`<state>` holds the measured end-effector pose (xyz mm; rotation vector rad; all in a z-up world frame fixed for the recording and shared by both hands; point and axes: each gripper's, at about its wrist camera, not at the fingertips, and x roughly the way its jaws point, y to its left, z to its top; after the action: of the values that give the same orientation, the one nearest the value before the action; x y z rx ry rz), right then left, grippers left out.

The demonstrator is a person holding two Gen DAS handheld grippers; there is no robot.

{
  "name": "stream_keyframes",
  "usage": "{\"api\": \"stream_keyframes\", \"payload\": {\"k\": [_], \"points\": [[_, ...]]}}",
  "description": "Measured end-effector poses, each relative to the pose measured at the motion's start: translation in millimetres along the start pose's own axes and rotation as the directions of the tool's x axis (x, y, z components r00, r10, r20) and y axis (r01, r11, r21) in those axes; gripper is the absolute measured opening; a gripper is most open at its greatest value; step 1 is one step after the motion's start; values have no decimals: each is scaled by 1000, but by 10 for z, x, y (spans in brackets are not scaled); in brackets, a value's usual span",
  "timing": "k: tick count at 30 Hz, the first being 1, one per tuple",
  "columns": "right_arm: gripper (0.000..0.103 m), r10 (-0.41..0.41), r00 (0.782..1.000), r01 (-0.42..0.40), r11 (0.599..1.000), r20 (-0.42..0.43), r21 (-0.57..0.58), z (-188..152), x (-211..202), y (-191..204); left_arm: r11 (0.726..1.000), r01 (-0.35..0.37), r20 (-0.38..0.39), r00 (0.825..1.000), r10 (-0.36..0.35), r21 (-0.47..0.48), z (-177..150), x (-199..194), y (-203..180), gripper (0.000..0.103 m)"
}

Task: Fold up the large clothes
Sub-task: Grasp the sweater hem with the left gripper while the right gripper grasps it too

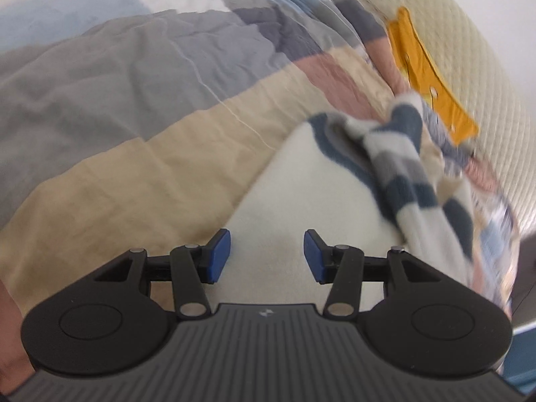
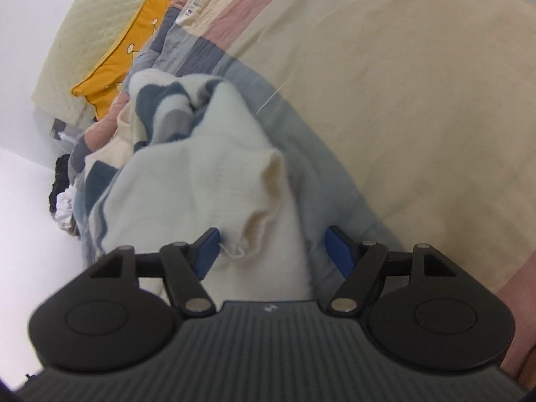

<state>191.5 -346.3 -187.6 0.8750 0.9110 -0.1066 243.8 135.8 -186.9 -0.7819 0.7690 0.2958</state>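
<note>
A cream knit sweater [image 1: 301,181] with dark blue and grey stripes lies crumpled on the patchwork quilt [image 1: 134,107]. Its striped part [image 1: 405,167] is bunched up to the right in the left wrist view. My left gripper [image 1: 267,256] hovers over the plain cream part, open, with nothing pinched between its blue pads [image 1: 219,256]. In the right wrist view the sweater [image 2: 207,167] runs up from the jaws, a ribbed cream edge [image 2: 268,194] standing up in a fold. My right gripper [image 2: 274,253] is open wide; the cream cloth lies between its fingers, clear of the right pad [image 2: 340,251].
A yellow cushion [image 1: 425,77] [image 2: 127,57] lies against a pale quilted cover [image 1: 475,33] at the far side of the bed. The quilt [image 2: 402,100] covers the bed in beige, pink, grey and blue patches. A dark and white heap of clothes [image 2: 62,184] sits by the bed's edge.
</note>
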Motion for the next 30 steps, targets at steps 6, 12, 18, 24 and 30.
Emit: {"api": "stream_keyframes", "payload": {"k": [6, 12, 18, 24, 30], "points": [[72, 216, 969, -214, 976, -121, 31, -105, 122, 126, 993, 39, -59, 997, -46, -110, 43, 64, 180, 64], [72, 329, 935, -334, 942, -135, -20, -129, 53, 300, 994, 104, -169, 980, -107, -25, -98, 135, 45, 66], [54, 152, 962, -169, 984, -228, -57, -261, 276, 235, 995, 102, -210, 973, -98, 5, -202, 116, 41, 66], [27, 156, 966, -165, 986, -207, -25, -243, 295, 207, 989, 147, -289, 947, -142, -4, -248, 87, 28, 61], [18, 316, 937, -321, 947, -150, -9, -156, 54, 279, 971, 191, -324, 918, -228, -142, -194, 38, 155, 16]]}}
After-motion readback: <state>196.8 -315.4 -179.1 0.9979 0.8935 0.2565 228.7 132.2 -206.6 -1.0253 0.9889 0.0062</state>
